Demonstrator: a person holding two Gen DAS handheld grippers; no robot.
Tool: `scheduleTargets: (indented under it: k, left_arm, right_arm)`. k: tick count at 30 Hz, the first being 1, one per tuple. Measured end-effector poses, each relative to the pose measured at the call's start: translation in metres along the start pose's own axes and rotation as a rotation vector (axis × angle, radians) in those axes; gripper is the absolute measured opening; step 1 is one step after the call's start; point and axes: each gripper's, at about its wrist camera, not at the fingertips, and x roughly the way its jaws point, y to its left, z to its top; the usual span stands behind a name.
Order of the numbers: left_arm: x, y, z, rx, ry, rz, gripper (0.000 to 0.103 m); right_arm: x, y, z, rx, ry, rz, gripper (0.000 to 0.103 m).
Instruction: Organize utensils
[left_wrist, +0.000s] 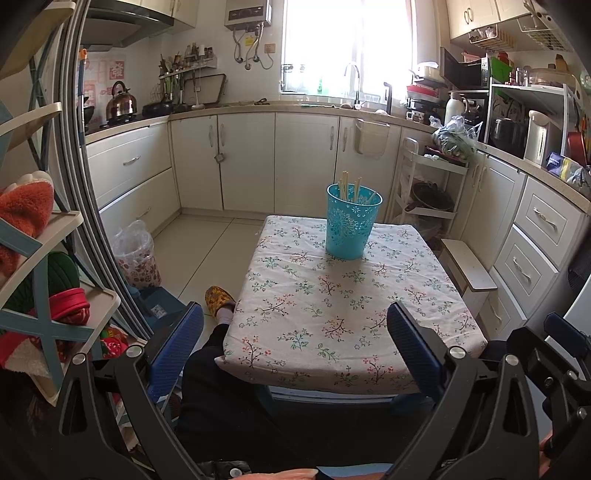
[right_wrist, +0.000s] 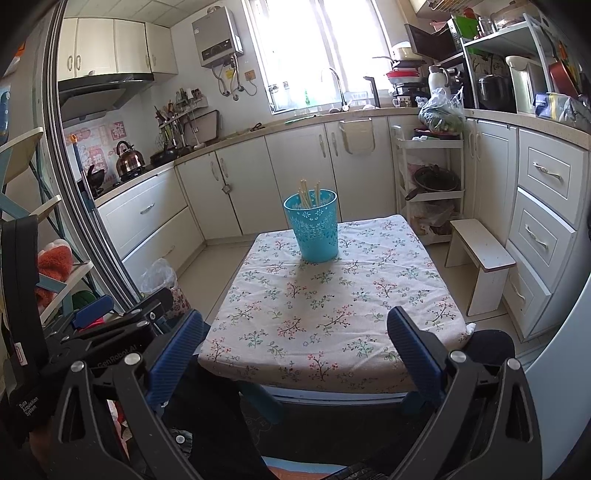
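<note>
At the far left of the left wrist view a shelf rack (left_wrist: 44, 280) is seen, loaded with orange and green soft items. Beside it, on the floor, a bin lined with a clear bag (left_wrist: 135, 254) is placed. The left gripper (left_wrist: 295, 332) is held low at the near edge of the table (left_wrist: 314, 332) — its blue fingers (left_wrist: 177, 347) are spread wide apart, with nothing between them. On the floral cloth, toward the far end, a turquoise cup (left_wrist: 352, 225) is stood upright, and pale chopsticks (left_wrist: 347, 186) are held inside it. The right gripper (right_wrist: 295, 332) is likewise spread open and empty, near the table's front edge. To the right, a white stool (right_wrist: 480, 258) is seen beside the drawers.
</note>
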Motion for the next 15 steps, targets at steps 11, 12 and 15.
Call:
scheduleTargets:
  k: [11,12,15]
  left_arm:
    - [-0.0004,0.0001,-0.0003,-0.001,0.0,-0.001,0.095]
    - [-0.0003,0.0003,-0.0005,-0.001,0.0,-0.001,0.095]
    - [-0.0008,0.0001,-0.0005,0.0,-0.002,-0.001,0.095]
  right_arm:
    - [-0.0022,-0.0016,0.0019,-0.003,-0.002,0.001,0.096]
    - [-0.0012,-0.0012,0.0022,-0.003,-0.001,0.001,0.096]
    - [-0.0012,-0.001,0.0022,-0.003,-0.001,0.001,0.096]
